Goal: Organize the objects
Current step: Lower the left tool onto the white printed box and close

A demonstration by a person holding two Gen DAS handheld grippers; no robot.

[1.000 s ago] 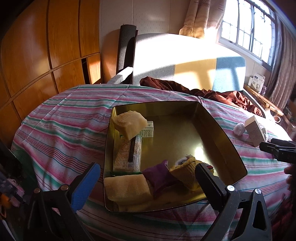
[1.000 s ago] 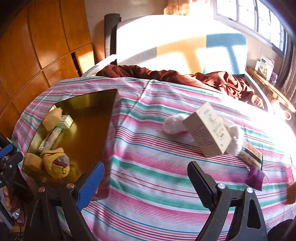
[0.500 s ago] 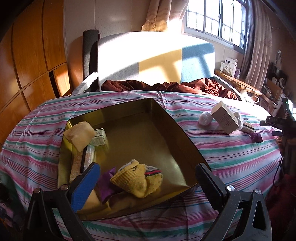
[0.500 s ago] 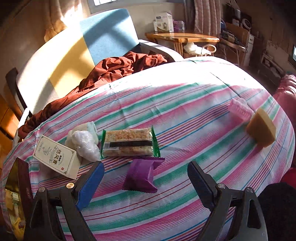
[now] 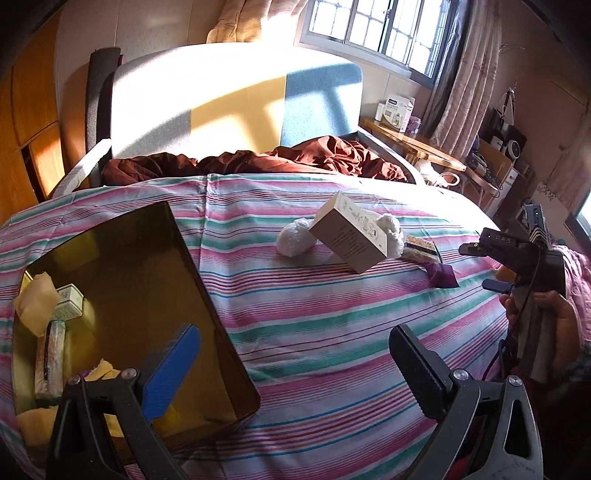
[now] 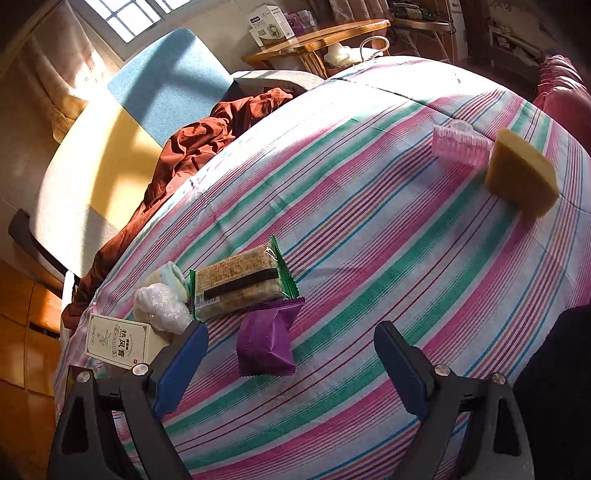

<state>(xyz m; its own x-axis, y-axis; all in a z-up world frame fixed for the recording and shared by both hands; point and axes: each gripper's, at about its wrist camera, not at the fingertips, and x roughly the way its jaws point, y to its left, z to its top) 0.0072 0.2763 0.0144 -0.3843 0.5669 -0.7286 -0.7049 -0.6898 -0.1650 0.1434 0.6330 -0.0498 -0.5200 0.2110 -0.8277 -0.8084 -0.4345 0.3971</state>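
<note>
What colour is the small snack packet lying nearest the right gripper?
Purple; the snack packet shows best in the right wrist view.

beyond the striped cloth [image 5: 332, 332] i'm seeing a pale armchair [image 5: 221, 99] with a rust-brown blanket [image 5: 295, 158] lying crumpled on its seat. far right, a wooden side table [image 6: 317, 37] is carrying a white carton [image 6: 269, 24] under the sunlit window [image 5: 369, 26].
</note>
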